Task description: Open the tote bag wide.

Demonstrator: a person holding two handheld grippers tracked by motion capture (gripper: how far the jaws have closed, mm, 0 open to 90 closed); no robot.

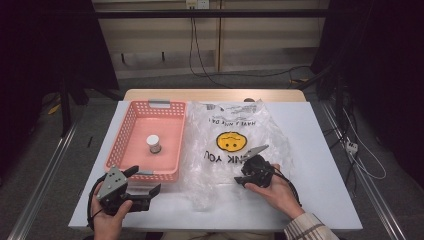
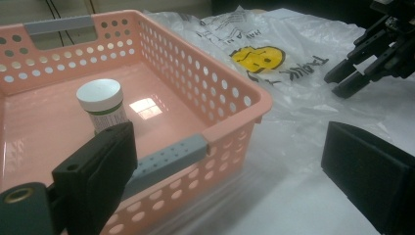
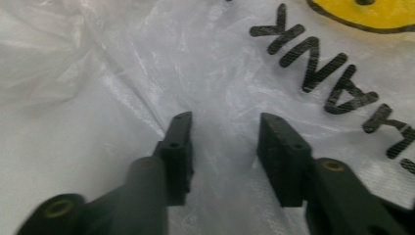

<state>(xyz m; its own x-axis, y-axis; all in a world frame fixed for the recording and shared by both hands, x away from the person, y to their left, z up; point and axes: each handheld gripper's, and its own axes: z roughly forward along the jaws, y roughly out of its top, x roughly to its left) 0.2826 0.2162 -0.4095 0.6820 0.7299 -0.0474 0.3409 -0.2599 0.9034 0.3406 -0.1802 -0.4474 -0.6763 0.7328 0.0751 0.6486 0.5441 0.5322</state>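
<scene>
The counter [image 1: 320, 150] is a white sheet that overhangs a wooden top showing at the far edge. Its right third lies bare from the bag's edge out to the counter's right edge, and a bare strip runs along the near edge between the two hands.

The clear plastic bag [image 1: 235, 145] with a yellow smiley face and black lettering lies flat and crumpled over the middle of the counter. Its left edge touches or slips just under the basket's right wall, and its far edge reaches close to the counter's far edge.

The pink perforated basket [image 1: 131, 117] sits on the left half, with grey handles on its far and near rims. Only a narrow margin of counter shows along its left side. A small white-capped bottle [image 1: 153, 144] stands upright, alone near the middle of the basket floor and well clear of every wall.

The left hand-held gripper [image 1: 137, 181] hovers at the basket's near right corner. Its jaws are spread wide, one above the near rim and one out over the counter, with nothing between them.

The right hand-held gripper [image 1: 250, 162] is over the bag's near part, below the lettering. Its jaws stand part-way apart with the pads close over the film, and whether they pinch it I cannot tell.
</scene>
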